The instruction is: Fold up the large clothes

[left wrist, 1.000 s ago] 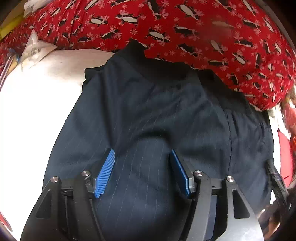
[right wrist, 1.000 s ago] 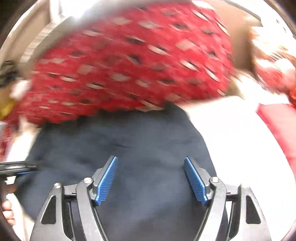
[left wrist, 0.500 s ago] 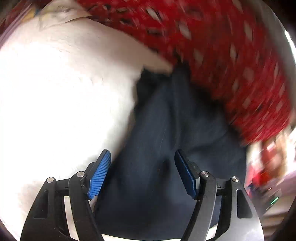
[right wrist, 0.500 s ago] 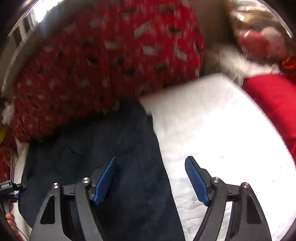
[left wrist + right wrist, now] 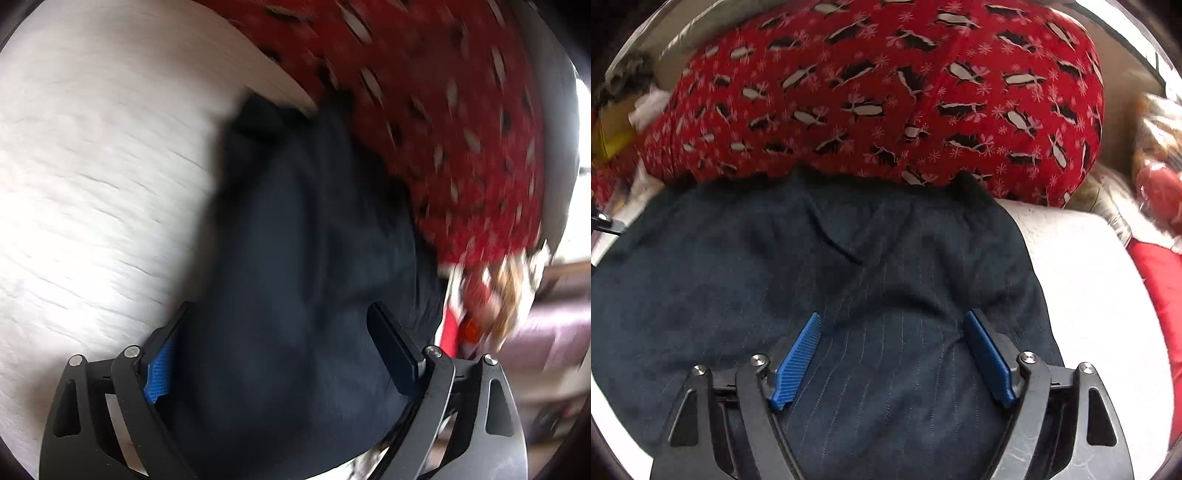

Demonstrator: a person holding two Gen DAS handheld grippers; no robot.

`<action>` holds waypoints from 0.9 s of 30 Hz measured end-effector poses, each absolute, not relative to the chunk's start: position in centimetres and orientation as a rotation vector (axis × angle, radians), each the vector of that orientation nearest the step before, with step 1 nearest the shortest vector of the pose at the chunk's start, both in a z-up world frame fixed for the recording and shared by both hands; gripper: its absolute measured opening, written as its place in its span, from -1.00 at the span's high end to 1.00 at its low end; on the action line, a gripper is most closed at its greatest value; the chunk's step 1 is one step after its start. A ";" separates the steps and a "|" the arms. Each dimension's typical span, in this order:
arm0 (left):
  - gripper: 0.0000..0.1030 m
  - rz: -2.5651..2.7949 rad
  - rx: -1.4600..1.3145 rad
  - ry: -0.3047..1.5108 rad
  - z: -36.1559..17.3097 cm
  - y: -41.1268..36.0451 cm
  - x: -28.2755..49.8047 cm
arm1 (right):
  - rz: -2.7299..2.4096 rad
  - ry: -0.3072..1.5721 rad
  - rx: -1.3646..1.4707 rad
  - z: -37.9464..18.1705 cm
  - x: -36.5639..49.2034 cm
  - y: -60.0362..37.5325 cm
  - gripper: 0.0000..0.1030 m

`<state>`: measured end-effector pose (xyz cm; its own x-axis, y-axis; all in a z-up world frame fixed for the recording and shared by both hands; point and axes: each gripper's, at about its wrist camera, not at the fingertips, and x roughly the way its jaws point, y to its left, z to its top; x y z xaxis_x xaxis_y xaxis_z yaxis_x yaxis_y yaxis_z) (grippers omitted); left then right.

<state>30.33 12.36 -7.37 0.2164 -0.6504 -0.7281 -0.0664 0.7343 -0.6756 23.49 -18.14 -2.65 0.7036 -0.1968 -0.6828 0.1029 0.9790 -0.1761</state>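
A dark navy pinstriped garment (image 5: 849, 273) lies folded on a white padded surface (image 5: 1089, 295). My right gripper (image 5: 894, 332) hovers open low over its near part, its blue pads apart on either side of the cloth. In the blurred left wrist view the same garment (image 5: 295, 258) runs up the middle. My left gripper (image 5: 277, 332) is open with the cloth bulging between its jaws, and the cloth covers most of the left pad (image 5: 160, 369).
A red fabric with a penguin print (image 5: 886, 92) is heaped behind the garment and overlaps its far edge; it also shows in the left wrist view (image 5: 443, 110). A red cloth (image 5: 1160, 288) lies at the right. Clutter sits at the far left (image 5: 620, 122).
The left gripper has swung to the garment's left side, and the cloth now sits between its jaws. The right gripper has moved back over the middle of the garment. Both stayed open.
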 end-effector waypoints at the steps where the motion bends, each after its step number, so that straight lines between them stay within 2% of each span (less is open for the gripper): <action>1: -0.77 -0.447 -0.628 1.305 -7.0 11.8 30.4 | -0.165 0.772 -0.124 -2.7 23.5 -18.2 -0.62; 3: -0.45 -0.452 -0.607 1.291 -6.4 10.9 30.1 | -0.154 0.765 -0.099 -2.5 23.5 -18.7 -0.62; 4: -0.01 -0.446 -0.608 1.290 -6.2 10.7 30.1 | -0.152 0.761 -0.095 -2.4 23.4 -18.8 -0.62; 5: 0.28 -0.428 -0.595 1.287 -5.9 10.5 30.0 | -0.154 0.757 -0.094 -2.4 23.1 -18.9 -0.62; 8: 0.54 -0.388 -0.583 1.246 -4.8 10.3 28.8 | -0.159 0.753 -0.097 -2.3 22.6 -18.7 -0.63; 16: 0.67 -0.381 -0.609 1.125 0.1 8.6 26.3 | -0.167 0.763 -0.075 -0.9 21.6 -19.0 -0.61; 22: 0.72 -0.422 -0.618 1.097 3.3 5.0 25.4 | -0.253 0.664 -0.011 1.7 17.0 -22.3 -0.62; 24: 0.75 -0.432 -0.607 1.104 4.1 3.7 25.0 | -0.316 0.674 0.053 0.9 15.9 -24.7 -0.66; 26: 0.80 -0.441 -0.607 1.114 4.5 2.4 24.8 | -0.321 0.721 0.149 -0.9 15.7 -26.7 -0.81; 27: 0.80 -0.445 -0.612 1.122 4.8 1.6 24.7 | -0.289 0.713 0.221 -1.8 15.3 -27.7 -0.82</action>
<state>24.72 1.57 4.75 0.3766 -0.6147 -0.6930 0.0269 0.7551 -0.6551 15.35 -27.74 -1.76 0.7196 -0.1845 -0.6694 0.3340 0.9372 0.1007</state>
